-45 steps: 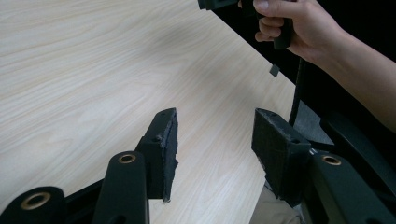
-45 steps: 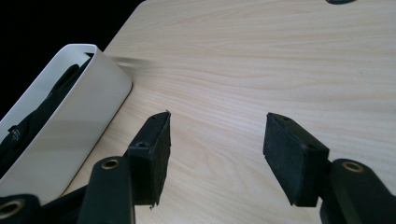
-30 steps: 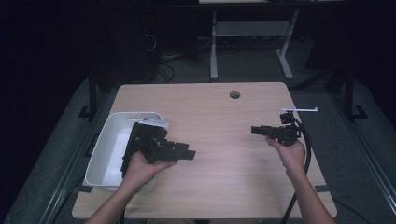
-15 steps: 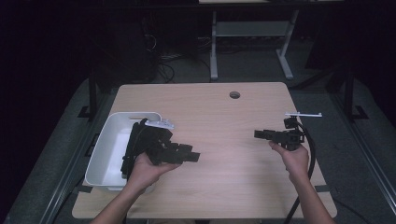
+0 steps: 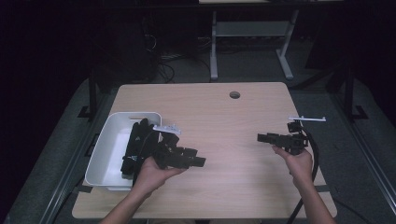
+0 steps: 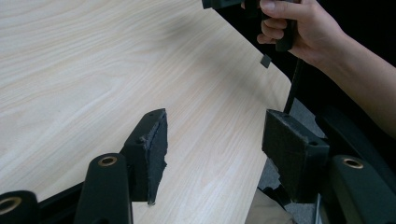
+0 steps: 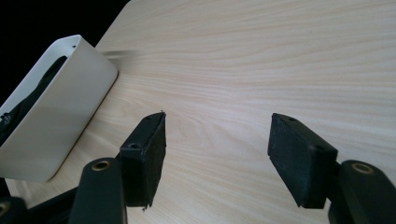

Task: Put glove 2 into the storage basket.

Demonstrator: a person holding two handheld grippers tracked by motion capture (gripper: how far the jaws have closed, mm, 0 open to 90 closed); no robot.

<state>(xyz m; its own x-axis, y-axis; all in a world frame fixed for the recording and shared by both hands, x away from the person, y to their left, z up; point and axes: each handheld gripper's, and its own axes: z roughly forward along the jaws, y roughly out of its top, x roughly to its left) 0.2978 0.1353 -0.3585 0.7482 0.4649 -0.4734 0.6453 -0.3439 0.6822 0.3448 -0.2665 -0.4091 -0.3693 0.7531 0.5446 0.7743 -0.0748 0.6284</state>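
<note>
My left gripper [image 5: 201, 162] lies in a hand just right of a white bin [image 5: 103, 149], pointing right, low over the wooden table [image 5: 233, 121]. In the left gripper view its jaws [image 6: 215, 135] stand apart with only bare table between them; they have just been opening. Near the table's right edge the other hand holds my right gripper [image 5: 259, 137], which points left. Its jaws [image 7: 217, 140] have likewise just been opening and have nothing between them. Black items [image 5: 135, 144] lie inside the bin.
The bin [image 7: 56, 126] sits at the table's left front. A round cable hole [image 5: 235, 94] is at the back centre. A black cable [image 5: 314, 158] trails off the right edge. The right hand [image 6: 299, 28] appears far off in the left gripper view.
Both grippers' jaws stand a little wider than before. The left gripper has edged slightly right, away from the bin. The right hand has barely shifted.
</note>
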